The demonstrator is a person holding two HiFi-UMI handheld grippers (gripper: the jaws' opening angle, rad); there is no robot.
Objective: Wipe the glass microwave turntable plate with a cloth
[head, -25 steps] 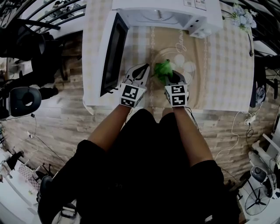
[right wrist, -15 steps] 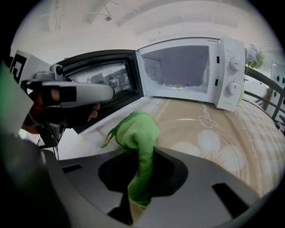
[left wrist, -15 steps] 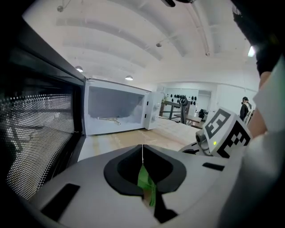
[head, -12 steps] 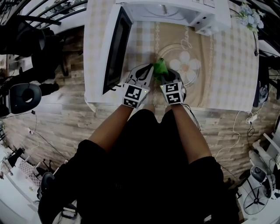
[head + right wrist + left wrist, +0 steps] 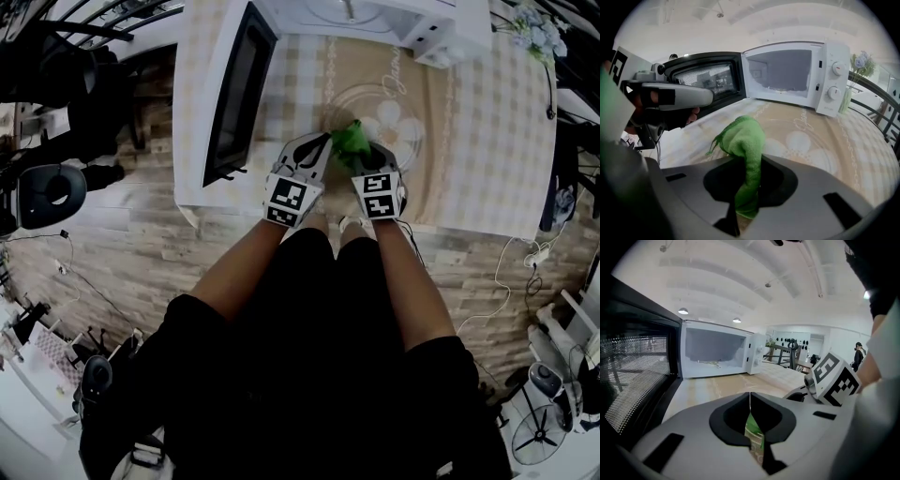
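The clear glass turntable plate lies flat on the beige tablecloth in front of the microwave; the right gripper view shows it as a ring over the flower print. My right gripper is shut on a bunched green cloth that sticks out past its jaws at the plate's near left rim. My left gripper is right beside it on the left, jaws shut. I see nothing clearly between them. It hovers by the open door.
The white microwave stands at the table's far edge, cavity open, with its dark door swung out to the left. A vase of pale flowers is at the far right. The table's near edge is just behind my grippers.
The right gripper and cloth have shifted slightly left, then back right, along the plate's near rim. The left gripper has stayed close beside it, still shut.
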